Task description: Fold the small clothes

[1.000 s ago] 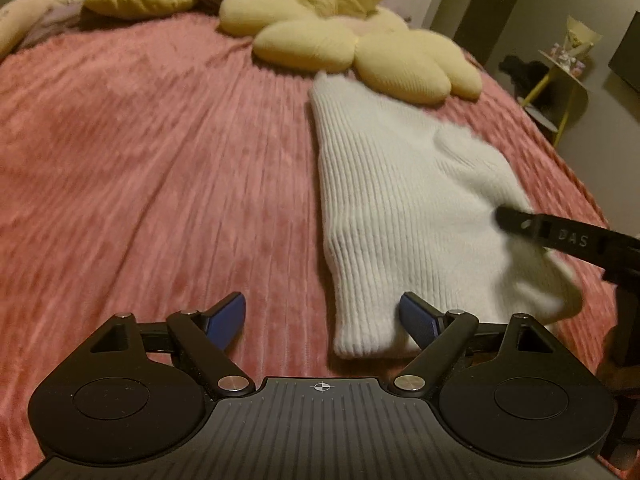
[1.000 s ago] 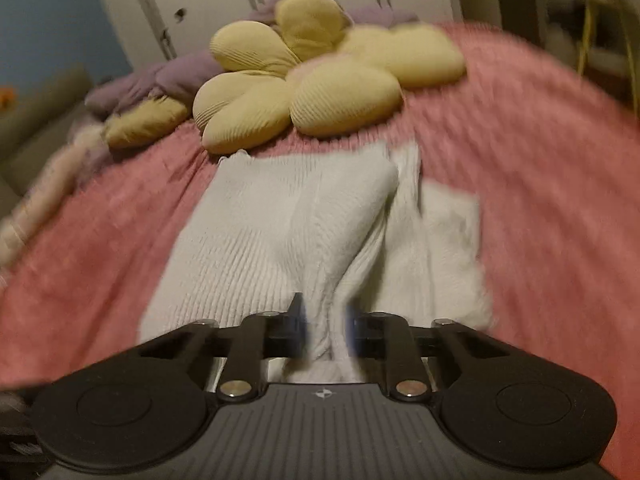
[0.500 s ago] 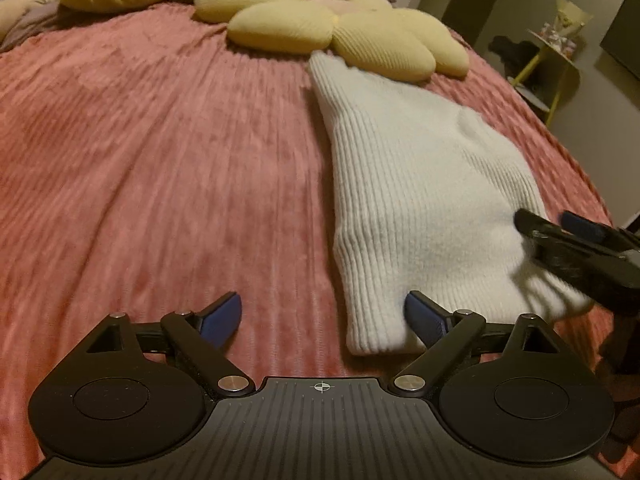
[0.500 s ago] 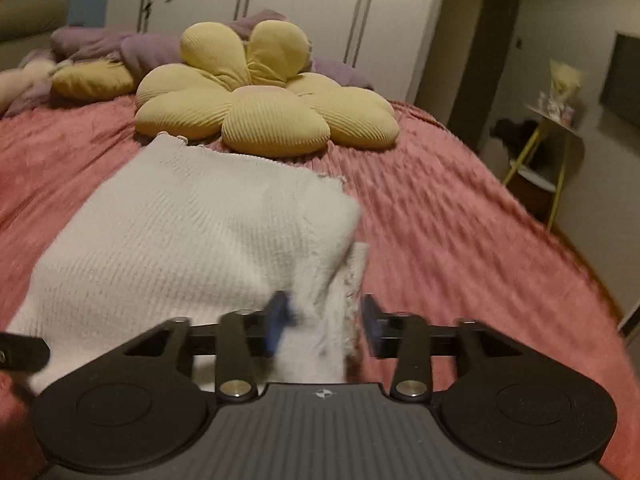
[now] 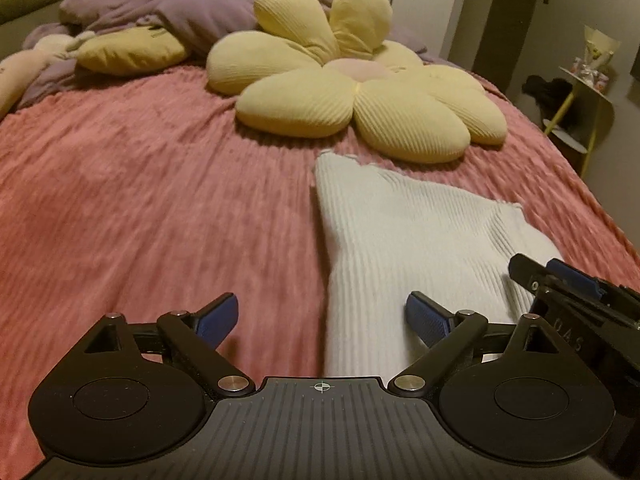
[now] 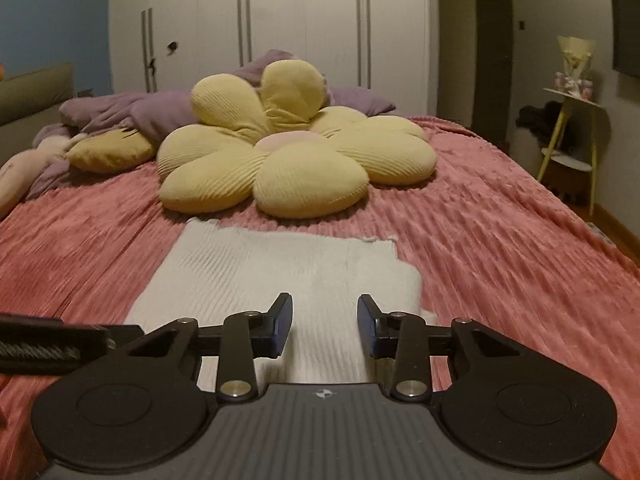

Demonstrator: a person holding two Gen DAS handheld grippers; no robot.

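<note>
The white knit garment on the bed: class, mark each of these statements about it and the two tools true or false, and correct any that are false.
1. The white knit garment lies on a pink bedspread. True.
2. The right tool is clamped on a fold of the garment. False: its jaws stand apart over the cloth, with nothing pinched between them.
3. The left tool is wide open. True.
4. A yellow flower-shaped cushion lies beyond the garment. True.
5. The garment is draped over the cushion. False: it lies flat on the bedspread, in front of the cushion.
</note>
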